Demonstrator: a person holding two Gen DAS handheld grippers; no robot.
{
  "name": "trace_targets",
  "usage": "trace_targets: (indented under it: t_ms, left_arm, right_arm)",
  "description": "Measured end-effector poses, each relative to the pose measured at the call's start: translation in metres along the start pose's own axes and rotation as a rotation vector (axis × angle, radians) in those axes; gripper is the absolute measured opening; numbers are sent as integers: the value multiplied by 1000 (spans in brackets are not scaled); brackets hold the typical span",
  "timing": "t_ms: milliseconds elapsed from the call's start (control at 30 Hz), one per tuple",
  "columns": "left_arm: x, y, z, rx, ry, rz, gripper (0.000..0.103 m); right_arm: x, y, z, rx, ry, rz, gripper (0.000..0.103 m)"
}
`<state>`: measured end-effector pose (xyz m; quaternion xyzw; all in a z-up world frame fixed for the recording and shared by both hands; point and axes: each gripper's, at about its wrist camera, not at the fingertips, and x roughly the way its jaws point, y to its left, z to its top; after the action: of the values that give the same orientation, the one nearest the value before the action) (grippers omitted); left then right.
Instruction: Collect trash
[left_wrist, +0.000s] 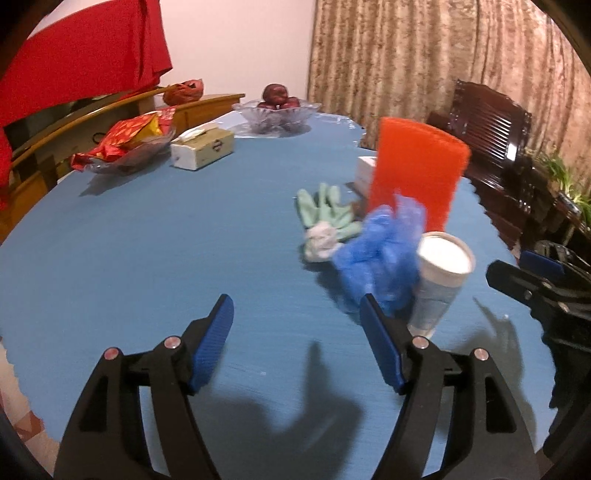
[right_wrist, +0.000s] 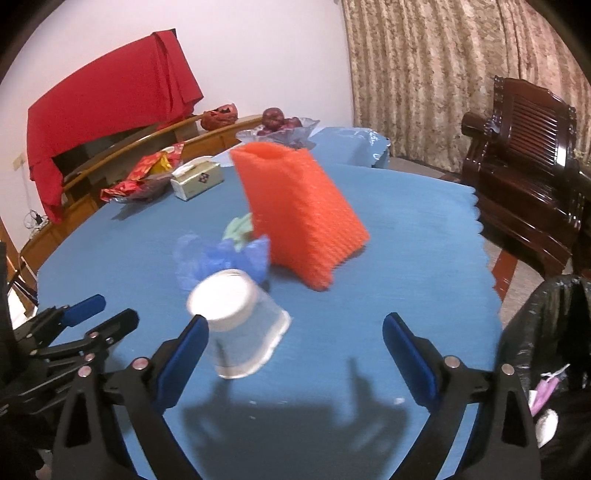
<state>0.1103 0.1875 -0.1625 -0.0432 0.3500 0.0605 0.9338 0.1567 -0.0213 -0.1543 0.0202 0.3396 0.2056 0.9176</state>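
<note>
**A:** ok so bottom of the left wrist view, the left gripper (left_wrist: 297, 312) is spread wide with nothing between its blue pads (left_wrist: 214, 343), just bare blue tablecloth (left_wrist: 147, 240). Same on the other side?

**B:** pretty much. The right gripper (right_wrist: 295, 330) is also released wide in the lower part of the right wrist view, holding nothing. The paper cup (right_wrist: 238, 325) sits upside down and tilted just inside the left pad (right_wrist: 183, 360); can't tell if they touch, it's blurry.

**A:** In my view that cup (left_wrist: 441, 280) is center right, right next to the right-hand pad's tip. The right gripper (left_wrist: 517, 280) pokes in at the right edge.

**B:** and I see the left gripper (right_wrist: 107, 310) at my lower left edge. Black trash bag (right_wrist: 546, 332) at lower right, off the table edge, with some bits inside.

**A:** Just behind the cup there's a crumpled blue plastic thing (left_wrist: 380, 254), touching or nearly. Up-left of it, a pale green glove (left_wrist: 327, 214) with a grey-white wad (left_wrist: 319, 240) at its near end.

**B:** yep, blue plastic (right_wrist: 225, 258) mid-frame, glove (right_wrist: 240, 227) peeking behind. The orange foam sleeve (right_wrist: 299, 214) stands tilted right behind them.

**A:** Further back, upper left: tissue box (left_wrist: 203, 149), snack bags in a glass dish (left_wrist: 129, 142), then a fruit bowl (left_wrist: 277, 110) top center.

**B:** Wooden armchair (right_wrist: 524, 166) upper right, curtain (right_wrist: 424, 74) behind it.
</note>
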Motion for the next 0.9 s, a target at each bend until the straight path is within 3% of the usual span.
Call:
trace_targets:
  t_ms: [333,667,833,900]
  left_arm:
    - [8,26,1,-30,14,19,69]
    - [15,30,-2,-59,17,8,69]
    - [13,28,-2,-56,15,4,69]
    - [13,28,-1,-51,13,5,69]
  right_arm:
    - [30,29,-9,-51,59,-2,91]
    - [34,12,-3,-56,79,-39,85]
    - [48,27,-1,-90,90,-11,67]
    - [55,34,2,-105,98,5,50]
